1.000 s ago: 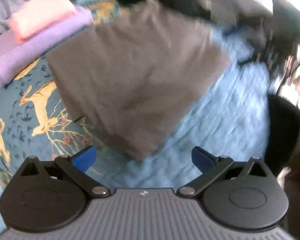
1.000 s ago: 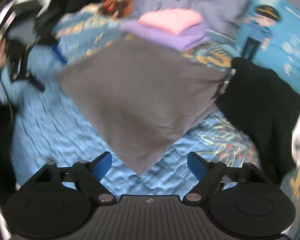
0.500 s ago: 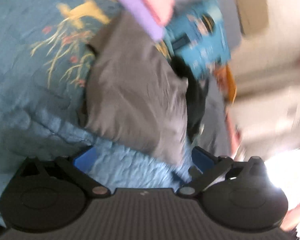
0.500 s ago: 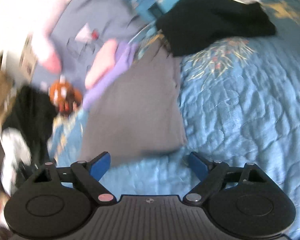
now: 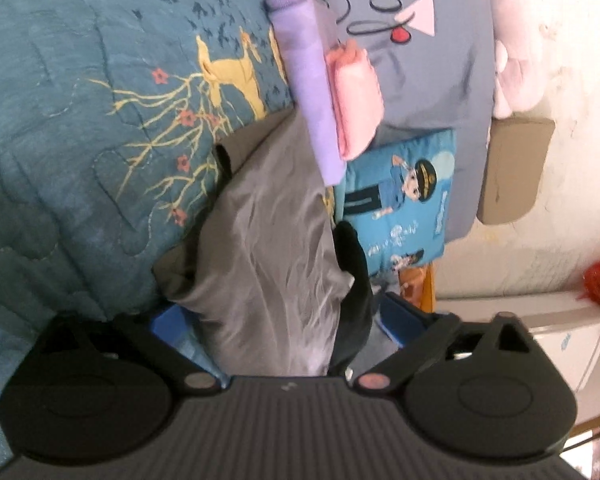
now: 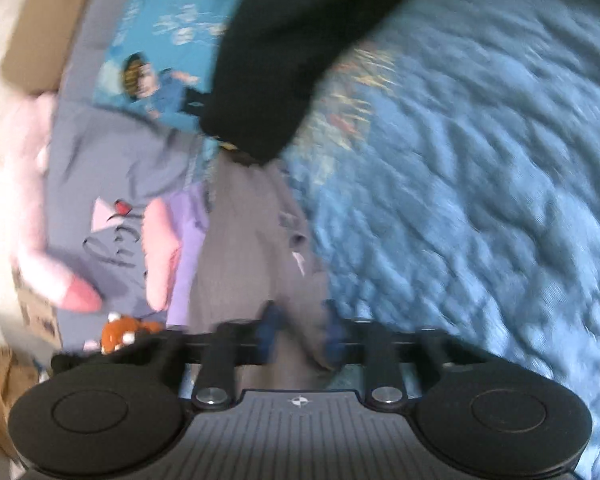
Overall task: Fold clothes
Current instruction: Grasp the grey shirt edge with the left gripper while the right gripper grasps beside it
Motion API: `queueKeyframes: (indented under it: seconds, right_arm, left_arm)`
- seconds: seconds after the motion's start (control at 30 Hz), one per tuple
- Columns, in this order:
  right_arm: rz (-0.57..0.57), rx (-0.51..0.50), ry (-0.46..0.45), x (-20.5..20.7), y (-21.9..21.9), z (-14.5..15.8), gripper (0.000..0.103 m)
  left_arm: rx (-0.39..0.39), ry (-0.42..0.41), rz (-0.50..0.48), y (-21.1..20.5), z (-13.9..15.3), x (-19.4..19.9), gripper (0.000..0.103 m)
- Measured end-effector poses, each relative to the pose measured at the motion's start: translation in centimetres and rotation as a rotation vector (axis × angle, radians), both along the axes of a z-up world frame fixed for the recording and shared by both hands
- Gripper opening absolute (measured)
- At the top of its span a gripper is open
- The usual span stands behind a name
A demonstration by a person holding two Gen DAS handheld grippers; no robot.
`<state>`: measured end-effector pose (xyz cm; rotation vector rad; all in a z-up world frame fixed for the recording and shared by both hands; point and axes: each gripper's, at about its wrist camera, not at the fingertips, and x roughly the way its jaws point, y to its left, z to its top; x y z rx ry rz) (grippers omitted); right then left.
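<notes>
**Grey garment between both grippers on the blue quilt**

In the left wrist view, the left gripper [image 5: 278, 320] has its blue-padded fingers spread wide, and the folded grey garment [image 5: 268, 248] runs up between them from 6 o'clock toward the centre of the frame. The cloth passes through the gap without either pad visibly pressing it. The garment lies on the teal quilt [image 5: 80, 140] with its gold deer print, which fills the 9 to 11 o'clock side. At 12 o'clock a folded lilac garment [image 5: 308, 80] sits with a folded pink garment [image 5: 354, 100] touching it. A blue cartoon pillow [image 5: 404, 200] is just right of centre, and a black garment [image 5: 354, 264] pokes out along the grey one's 3 o'clock edge.

In the right wrist view, blurred by motion, the right gripper [image 6: 300, 332] has its fingers drawn close together, pinching the near edge of the grey garment [image 6: 252, 248] at 6 o'clock. The black garment [image 6: 292, 60] lies at 12 o'clock, touching the grey one's far end. The light blue quilt [image 6: 480, 180] spreads over the 1 to 5 o'clock side. A grey pillow with script lettering [image 6: 112, 200] lies at 9 o'clock, and an orange plush toy [image 6: 120, 332] at 8 o'clock.
</notes>
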<state>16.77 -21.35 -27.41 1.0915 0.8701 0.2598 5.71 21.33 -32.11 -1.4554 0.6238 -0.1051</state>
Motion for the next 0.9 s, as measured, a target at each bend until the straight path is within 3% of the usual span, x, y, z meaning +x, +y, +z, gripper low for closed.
queueKeyframes:
  seconds: [0.07,0.1,0.13,0.23,0.4,0.47,0.6,0.77,0.9]
  right_arm:
    - [-0.01,0.008,0.011,-0.2,0.0,-0.1,0.012]
    - [-0.003,-0.012,-0.006,-0.2,0.1,0.4,0.01]
    - [0.006,-0.038,-0.024,-0.3,0.3,0.9,0.01]
    - [0.058,-0.176,-0.061,-0.2,1.2,2.9,0.009]
    - [0.163,-0.442,-0.121,-0.7,3.4,5.7,0.008]
    - [0.186,-0.481,-0.124,-1.4,3.5,6.2,0.007]
    - [0.224,-0.532,-0.116,-3.0,3.1,6.7,0.007]
    - [0.276,-0.575,-0.095,-6.1,1.8,7.2,0.007]
    - [0.321,-0.604,-0.059,-8.5,0.7,6.7,0.007]
  left_arm:
    - [-0.003,0.036,0.027,-0.2,-0.3,0.0,0.065]
    - [0.01,0.06,0.029,-0.1,-0.5,-0.2,0.038]
    - [0.024,0.085,0.029,0.0,-0.6,-0.3,0.019]
    - [0.118,0.116,0.016,-0.3,0.1,-0.5,0.013]
    - [0.484,0.19,-0.066,-2.9,5.4,0.9,0.011]
    - [0.641,0.226,-0.113,-4.6,7.6,1.5,0.011]
    - [0.87,0.228,-0.185,-7.8,11.0,0.3,0.011]
    - [0.976,0.251,-0.291,-9.7,12.4,-4.6,0.011]
    - [0.999,0.26,-0.377,-11.3,12.3,-7.6,0.011]
